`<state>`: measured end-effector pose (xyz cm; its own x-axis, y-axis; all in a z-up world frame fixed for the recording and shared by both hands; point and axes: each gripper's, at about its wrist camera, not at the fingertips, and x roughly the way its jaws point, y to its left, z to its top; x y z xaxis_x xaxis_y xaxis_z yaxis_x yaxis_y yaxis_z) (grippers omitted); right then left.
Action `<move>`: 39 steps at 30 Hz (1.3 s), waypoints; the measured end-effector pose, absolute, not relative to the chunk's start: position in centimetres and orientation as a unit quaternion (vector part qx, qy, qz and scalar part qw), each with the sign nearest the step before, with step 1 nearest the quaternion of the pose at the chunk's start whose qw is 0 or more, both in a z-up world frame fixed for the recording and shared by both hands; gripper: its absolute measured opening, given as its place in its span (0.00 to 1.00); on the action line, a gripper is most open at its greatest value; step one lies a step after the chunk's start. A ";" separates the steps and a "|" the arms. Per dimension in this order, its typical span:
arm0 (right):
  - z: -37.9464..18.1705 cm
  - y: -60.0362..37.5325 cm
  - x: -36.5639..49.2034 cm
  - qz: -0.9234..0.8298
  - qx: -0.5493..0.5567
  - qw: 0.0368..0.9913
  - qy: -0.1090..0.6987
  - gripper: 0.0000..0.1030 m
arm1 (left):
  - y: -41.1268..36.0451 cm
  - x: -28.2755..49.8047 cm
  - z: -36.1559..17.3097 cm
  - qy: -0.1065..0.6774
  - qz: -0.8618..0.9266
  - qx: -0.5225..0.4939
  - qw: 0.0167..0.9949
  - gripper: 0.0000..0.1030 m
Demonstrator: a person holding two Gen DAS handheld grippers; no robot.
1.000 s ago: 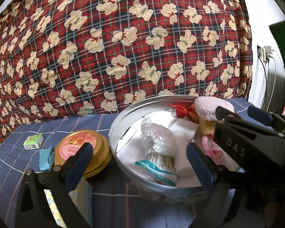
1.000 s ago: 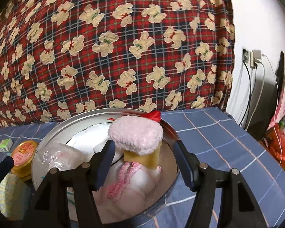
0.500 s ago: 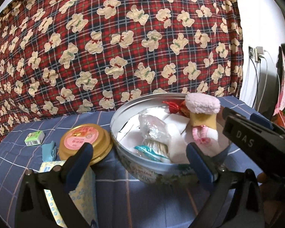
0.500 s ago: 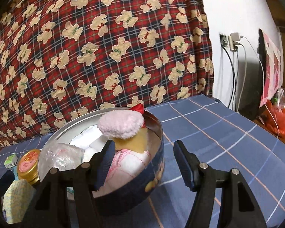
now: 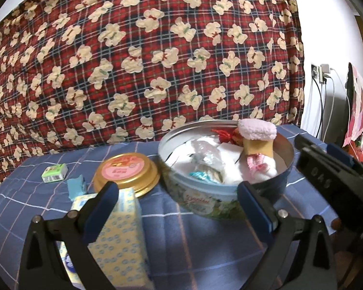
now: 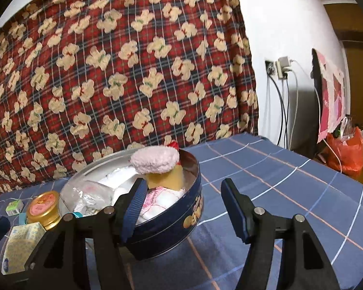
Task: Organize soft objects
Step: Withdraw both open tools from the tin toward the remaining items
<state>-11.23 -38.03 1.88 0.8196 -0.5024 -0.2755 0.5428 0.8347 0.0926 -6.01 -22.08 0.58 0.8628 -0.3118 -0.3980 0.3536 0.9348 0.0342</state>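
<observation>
A round blue tin (image 5: 207,203) stands on the blue checked cloth and also shows in the right wrist view (image 6: 179,224). It holds a pink-and-yellow plush piece (image 5: 256,137) (image 6: 157,163), white cloth (image 5: 230,166), a pink knit item (image 5: 256,168), a clear plastic bag (image 5: 205,159) and a red bit (image 5: 221,133). My left gripper (image 5: 179,200) is open and empty, in front of the tin. My right gripper (image 6: 185,207) is open and empty, at the tin's right rim.
A gold-lidded jar (image 5: 127,171) stands left of the tin. A yellow dotted tissue pack (image 5: 118,239) lies by my left finger, with a teal scrap (image 5: 76,187) and a small green box (image 5: 54,172) beyond. The bear-print blanket (image 5: 145,60) rises behind. Cables hang at the right wall (image 6: 283,101).
Both grippers have pulled back and away from the tin, open throughout. The right gripper has left the plush piece standing in the tin and swung to the right.
</observation>
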 end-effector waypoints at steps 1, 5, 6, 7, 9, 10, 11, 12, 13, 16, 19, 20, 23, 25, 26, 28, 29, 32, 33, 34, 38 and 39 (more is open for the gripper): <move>1.9 -37.8 -11.5 -0.277 0.083 0.950 0.115 0.64 | -21.7 -6.1 0.5 0.197 -0.172 0.052 0.964 0.97; 2.1 -36.6 -12.3 -0.283 0.083 0.950 0.104 0.64 | -20.1 -6.4 0.5 0.192 -0.167 0.051 0.966 0.97; 2.1 -36.2 -12.5 -0.285 0.084 0.949 0.102 0.64 | -19.4 -6.6 0.5 0.189 -0.165 0.050 0.967 0.97; 2.1 -35.9 -12.6 -0.287 0.084 0.949 0.100 0.64 | -19.1 -6.6 0.5 0.187 -0.164 0.050 0.967 0.97; 2.1 -35.2 -12.8 -0.287 0.085 0.950 0.094 0.64 | -18.0 -6.8 0.5 0.182 -0.161 0.049 0.969 0.97; 2.1 -34.7 -12.8 -0.285 0.086 0.950 0.092 0.64 | -17.5 -6.8 0.5 0.179 -0.159 0.050 0.970 0.97; 2.1 -34.2 -12.8 -0.281 0.086 0.952 0.089 0.64 | -16.9 -6.9 0.5 0.175 -0.157 0.050 0.971 0.97; 2.1 -33.6 -12.7 -0.276 0.084 0.953 0.088 0.64 | -16.1 -6.9 0.5 0.170 -0.155 0.049 0.972 0.97; 2.1 -33.1 -12.6 -0.273 0.081 0.954 0.088 0.64 | -15.3 -6.8 0.6 0.166 -0.152 0.050 0.973 0.97; 2.1 -30.7 -11.9 -0.255 0.065 0.961 0.090 0.64 | -13.2 -6.2 0.6 0.167 -0.141 0.053 0.975 0.97; 2.1 -28.7 -11.2 -0.235 0.055 0.966 0.089 0.64 | -10.9 -5.3 0.5 0.173 -0.124 0.046 0.976 0.97; 2.0 -27.9 -10.8 -0.227 0.051 0.968 0.093 0.64 | -10.1 -4.9 0.5 0.176 -0.118 0.042 0.976 0.97; 1.8 -25.9 -9.9 -0.208 0.044 0.972 0.100 0.64 | -7.8 -3.8 0.4 0.188 -0.102 0.031 0.976 0.97; 1.7 -24.7 -9.4 -0.198 0.036 0.974 0.101 0.64 | -6.4 -3.0 0.2 0.195 -0.091 0.025 0.976 0.97; 1.7 -24.1 -9.1 -0.192 0.032 0.975 0.102 0.64 | -5.6 -2.5 0.1 0.200 -0.085 0.022 0.976 0.97; 1.5 -22.7 -8.5 -0.178 0.022 0.978 0.107 0.64 | -4.6 -1.8 -0.1 0.207 -0.077 0.019 0.975 0.97; 1.4 -22.0 -8.1 -0.169 0.018 0.979 0.111 0.64 | -4.2 -1.5 -0.2 0.211 -0.075 0.017 0.974 0.97; 1.2 -20.2 -7.1 -0.147 0.012 0.982 0.121 0.64 | -2.6 -0.4 -0.6 0.228 -0.065 0.011 0.971 0.97; 1.1 -19.6 -6.8 -0.142 0.009 0.982 0.122 0.64 | -2.2 -0.2 -0.7 0.233 -0.064 0.009 0.970 0.97; 1.1 -19.0 -6.5 -0.138 0.007 0.983 0.124 0.64 | -1.8 0.1 -0.8 0.237 -0.062 0.006 0.970 0.97; 0.8 -16.9 -5.2 -0.118 0.000 0.983 0.138 0.64 | 0.1 1.3 -1.2 0.252 -0.047 -0.001 0.967 0.97; 0.7 -16.3 -4.9 -0.112 -0.001 0.984 0.140 0.64 | 0.5 1.4 -1.2 0.254 -0.044 -0.002 0.966 0.97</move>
